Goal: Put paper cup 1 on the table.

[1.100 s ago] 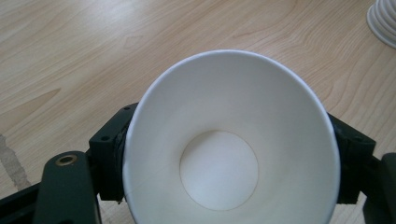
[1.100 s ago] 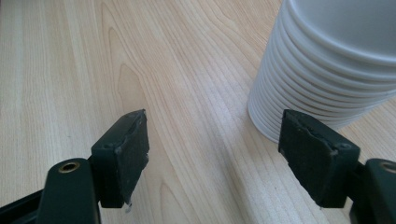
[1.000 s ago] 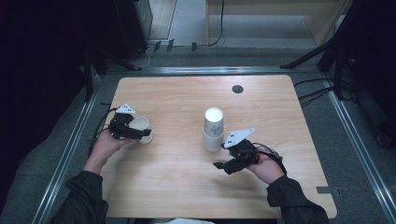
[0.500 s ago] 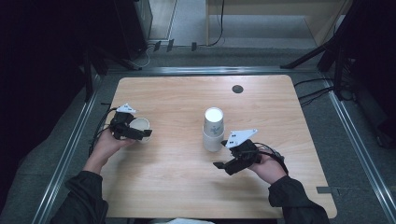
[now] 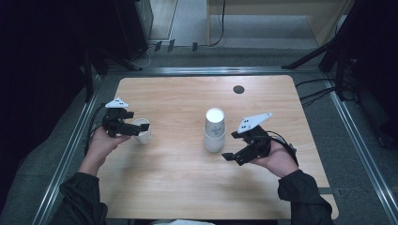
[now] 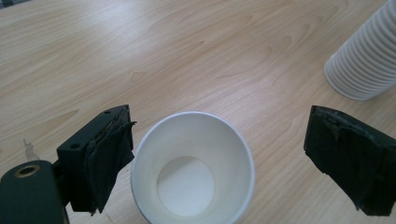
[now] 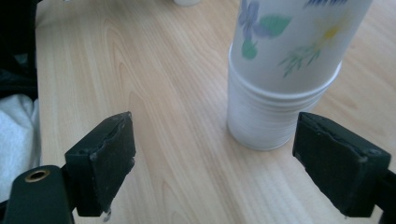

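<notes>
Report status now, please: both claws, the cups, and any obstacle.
Left claw open around single cup, just released. Right claw open before cup stack. No obstacle.

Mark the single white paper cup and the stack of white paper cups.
single white paper cup (image 6: 187, 186): left gripper view, inside bottom.
stack of white paper cups (image 5: 215, 130): high view, side wall of top cup.

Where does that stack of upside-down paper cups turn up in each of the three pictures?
High view: the cup stack stands mid-table, just left of the right tongs.
Left gripper view: its ribbed rims fill the top right corner, beyond the single open cup.
Right gripper view: it stands close ahead, upper right, flower print on the top cup.
Shared landmark: the wooden table.
</notes>
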A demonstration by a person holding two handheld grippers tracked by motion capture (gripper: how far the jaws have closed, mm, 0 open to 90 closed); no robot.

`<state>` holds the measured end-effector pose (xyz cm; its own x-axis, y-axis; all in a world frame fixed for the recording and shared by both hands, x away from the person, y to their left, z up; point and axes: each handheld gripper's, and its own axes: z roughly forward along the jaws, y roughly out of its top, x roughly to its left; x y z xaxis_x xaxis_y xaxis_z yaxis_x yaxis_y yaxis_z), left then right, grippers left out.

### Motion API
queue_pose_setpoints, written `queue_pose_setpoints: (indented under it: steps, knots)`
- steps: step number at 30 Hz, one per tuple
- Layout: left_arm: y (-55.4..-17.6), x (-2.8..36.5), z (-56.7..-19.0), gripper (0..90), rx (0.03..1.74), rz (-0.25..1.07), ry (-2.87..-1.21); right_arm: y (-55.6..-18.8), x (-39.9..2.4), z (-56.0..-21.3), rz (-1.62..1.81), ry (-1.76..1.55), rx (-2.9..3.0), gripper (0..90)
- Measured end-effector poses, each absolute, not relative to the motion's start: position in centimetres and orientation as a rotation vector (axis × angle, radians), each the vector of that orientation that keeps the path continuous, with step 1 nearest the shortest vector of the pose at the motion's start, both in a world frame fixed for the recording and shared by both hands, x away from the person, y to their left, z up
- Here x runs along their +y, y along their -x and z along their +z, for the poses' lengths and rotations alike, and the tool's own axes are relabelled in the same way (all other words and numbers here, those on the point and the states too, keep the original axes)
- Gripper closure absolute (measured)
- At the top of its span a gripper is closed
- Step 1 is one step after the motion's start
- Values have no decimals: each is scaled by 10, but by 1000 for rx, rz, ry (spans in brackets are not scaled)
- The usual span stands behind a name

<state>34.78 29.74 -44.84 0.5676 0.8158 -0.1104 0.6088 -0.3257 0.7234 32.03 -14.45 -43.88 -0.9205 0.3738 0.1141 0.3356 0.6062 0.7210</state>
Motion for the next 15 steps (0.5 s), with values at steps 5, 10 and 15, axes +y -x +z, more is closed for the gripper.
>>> queue_pose_setpoints:
  steps: [5,10,15]
  knots:
    - [-333,286,-439,81,1095,336,-2089,-328,-136,-427,1193,-578,2780,136]
    - [-319,271,-433,82,1050,323,-2120,-339,-130,-413,1135,-533,2776,137]
    - [-308,257,-432,82,1004,268,-2140,-355,-130,-398,1076,-522,2796,139]
